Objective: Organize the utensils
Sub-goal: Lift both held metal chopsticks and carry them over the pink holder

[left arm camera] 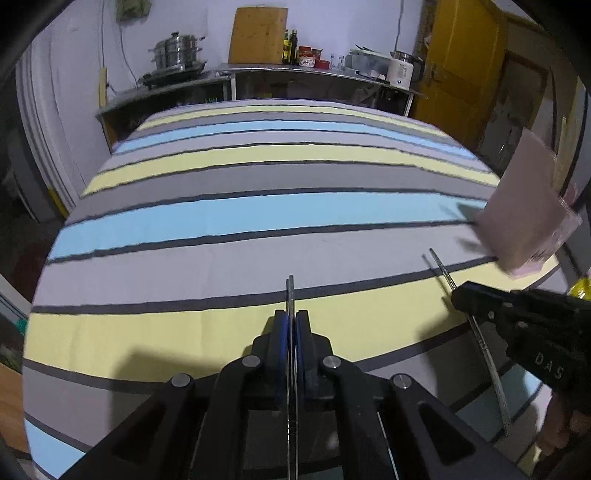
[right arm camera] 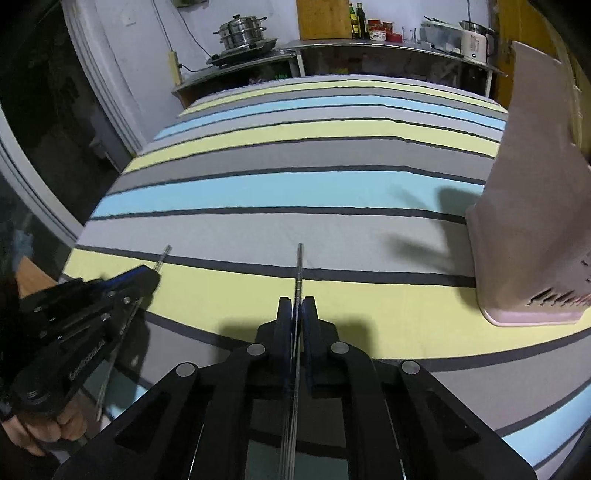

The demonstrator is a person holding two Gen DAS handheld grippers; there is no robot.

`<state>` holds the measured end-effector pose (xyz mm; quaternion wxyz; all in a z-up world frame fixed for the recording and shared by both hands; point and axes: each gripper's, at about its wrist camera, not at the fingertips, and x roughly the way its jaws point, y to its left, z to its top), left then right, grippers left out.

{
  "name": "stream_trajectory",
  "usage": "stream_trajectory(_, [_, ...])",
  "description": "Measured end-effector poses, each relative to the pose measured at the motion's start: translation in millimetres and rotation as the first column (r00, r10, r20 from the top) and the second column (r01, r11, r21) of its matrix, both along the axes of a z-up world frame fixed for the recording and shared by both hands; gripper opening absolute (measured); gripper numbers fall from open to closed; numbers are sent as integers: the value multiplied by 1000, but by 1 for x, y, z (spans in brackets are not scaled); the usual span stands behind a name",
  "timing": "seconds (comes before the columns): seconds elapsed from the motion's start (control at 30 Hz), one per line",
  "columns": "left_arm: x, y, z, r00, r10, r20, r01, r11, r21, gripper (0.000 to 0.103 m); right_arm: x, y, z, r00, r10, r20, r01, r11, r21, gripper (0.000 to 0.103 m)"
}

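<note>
Two grippers, left gripper [left arm camera: 291, 321] and right gripper [right arm camera: 297, 308], are each clamping one metal chopstick [left arm camera: 291, 291] [right arm camera: 299, 266]; we are carrying them toward the pink holder [right arm camera: 535, 221], probably for dropping inside.

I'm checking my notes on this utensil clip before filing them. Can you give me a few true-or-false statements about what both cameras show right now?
1. The left gripper is shut on a thin metal utensil. True.
2. The right gripper is open and holds nothing. False: it is shut on a thin metal utensil that sticks out past its fingers.
3. A pink holder stands on the striped cloth. True.
4. The pink holder stands on the left gripper's side. False: it stands on the right gripper's side.
5. A steel pot sits on the counter at the back. True.
</note>
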<state>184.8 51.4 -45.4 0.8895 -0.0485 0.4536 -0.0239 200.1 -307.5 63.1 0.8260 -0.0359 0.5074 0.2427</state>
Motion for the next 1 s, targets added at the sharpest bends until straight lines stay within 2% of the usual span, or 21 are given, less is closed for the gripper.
stream_trajectory(0.57, [-31,-2,90,984,-51,172,73,989,-125,4,-21,-46,83,989,-52,136,29,985,167,6])
stream_trajectory(1.0, [-49,-16,127,968,-92,233,130,979,-155,4,-45,-72,121,976,-87,199,42,975,220,6])
